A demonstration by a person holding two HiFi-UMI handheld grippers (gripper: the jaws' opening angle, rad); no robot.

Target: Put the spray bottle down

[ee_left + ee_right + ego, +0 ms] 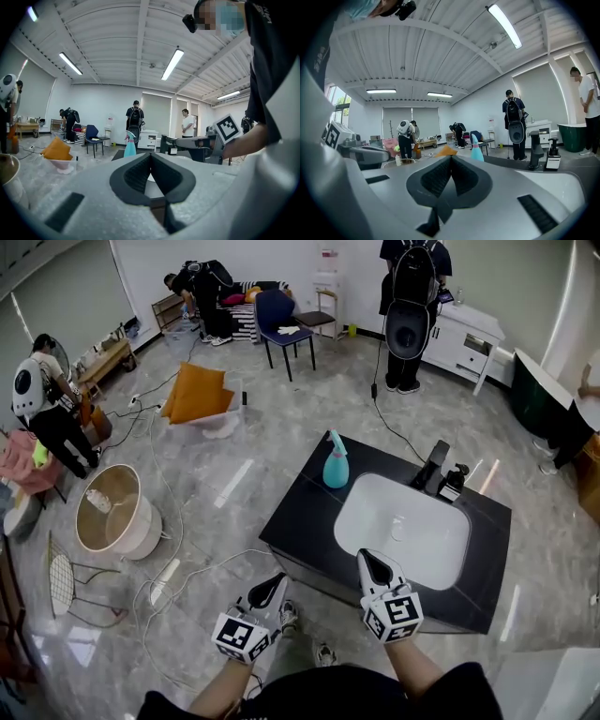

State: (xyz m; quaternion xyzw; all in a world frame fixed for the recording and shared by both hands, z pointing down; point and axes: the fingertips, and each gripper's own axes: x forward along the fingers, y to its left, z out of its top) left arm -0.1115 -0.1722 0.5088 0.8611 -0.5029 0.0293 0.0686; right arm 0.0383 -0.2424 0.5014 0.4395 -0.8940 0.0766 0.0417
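1. A white rounded-rectangle basin sat sunk in a glossy black counter.
2. A teal plastic spray bottle stood upright just beyond the basin's far left corner, touched by neither gripper.
3. A black tap rose behind the basin.
4. The right gripper hovered at the basin's near rim, jaws together.
5. The left gripper hung to the basin's near left, past the counter's edge.

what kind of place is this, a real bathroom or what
Probably a big studio or lab hall, not a bathroom: a black counter with a white sink stands alone on a polished floor, cables trail across it, and people stand around.
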